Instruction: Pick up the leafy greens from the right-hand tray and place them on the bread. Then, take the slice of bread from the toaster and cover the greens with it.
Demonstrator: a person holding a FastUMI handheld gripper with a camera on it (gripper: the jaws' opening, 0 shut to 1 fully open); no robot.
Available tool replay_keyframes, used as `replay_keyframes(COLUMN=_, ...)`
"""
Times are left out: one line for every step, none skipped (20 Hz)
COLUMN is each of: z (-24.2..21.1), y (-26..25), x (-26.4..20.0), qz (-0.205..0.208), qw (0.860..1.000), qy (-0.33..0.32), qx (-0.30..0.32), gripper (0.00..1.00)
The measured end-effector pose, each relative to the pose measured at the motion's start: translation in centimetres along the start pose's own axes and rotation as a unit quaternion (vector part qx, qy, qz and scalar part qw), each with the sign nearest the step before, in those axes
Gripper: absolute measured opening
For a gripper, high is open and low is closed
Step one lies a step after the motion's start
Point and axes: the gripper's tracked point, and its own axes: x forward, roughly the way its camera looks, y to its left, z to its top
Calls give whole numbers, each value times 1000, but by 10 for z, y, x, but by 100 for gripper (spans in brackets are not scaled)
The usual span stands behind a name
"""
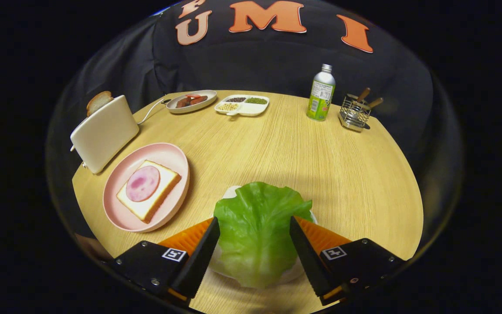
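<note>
Here the gripper hangs low over the near side of the round wooden table, its 2 fingers spread wide with the lettuce leaf lying between them; the inner edges of the fingertips sit right at the leaf's 2 sides, yet whether they actually press on it cannot be told, so no firm hold can be claimed; the leaf rests on a white tray, of which mere slivers peep out beside and beyond the leaf, the rest being hidden under the greens and behind the fingers; ahead and to the left, a pink plate carries a slice of bread topped with a round of ham, and a bare strip of wood separates that plate from the tray; just beyond the plate stands a white toaster, near the table's left edge, with a bread slice poking out of its top, only the upper crust showing; the middle of the table is open wood; along the far edge sit an oval dish of sausages, a divided dish of beans, a bottle and a wire holder with 2 wooden handles.
</note>
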Motion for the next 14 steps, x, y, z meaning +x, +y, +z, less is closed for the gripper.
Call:
replay_keyframes(z=-4, y=1, x=4, qz=0, qw=1000, qy=7, qx=0, gripper=96)
replay_keyframes(z=-8, y=1, x=8, qz=-3, qw=1000, qy=16, qx=-5, gripper=94)
replay_keyframes(z=-11, y=2, x=9, qz=-3, qw=1000, qy=22, qx=-8, gripper=92)
replay_keyframes(z=-5, y=4, x=15, qz=-3, qw=1000, qy=14, qx=-1, gripper=89)
replay_keyframes(z=-9, y=6, x=10, qz=-3, qw=1000, qy=22, qx=1, gripper=87)
replay_keyframes(z=-8, y=8, x=10, qz=-2, qw=1000, qy=17, qx=-2, gripper=83)
replay_keyframes(z=-8, y=10, x=9, qz=-1, qw=1000, qy=19, qx=-5, gripper=81)
replay_keyframes(z=-7, y=12, x=9, qz=-2, qw=1000, qy=17, qx=-7, gripper=73)
replay_keyframes(z=-7, y=15, x=10, qz=-1, qw=1000, qy=17, qx=-7, gripper=68)
replay_keyframes(z=-6, y=15, x=9, qz=-3, qw=1000, qy=16, qx=-7, gripper=57)
replay_keyframes(z=-5, y=15, x=10, qz=-4, qw=1000, qy=15, qx=-6, gripper=47)
replay_keyframes(z=-5, y=14, x=11, qz=-9, qw=1000, qy=13, qx=-3, gripper=36)
replay_keyframes(z=-4, y=13, x=11, qz=-9, qw=1000, qy=13, qx=2, gripper=26)
replay_keyframes(z=-3, y=13, x=11, qz=-13, qw=1000, qy=12, qx=9, gripper=17)
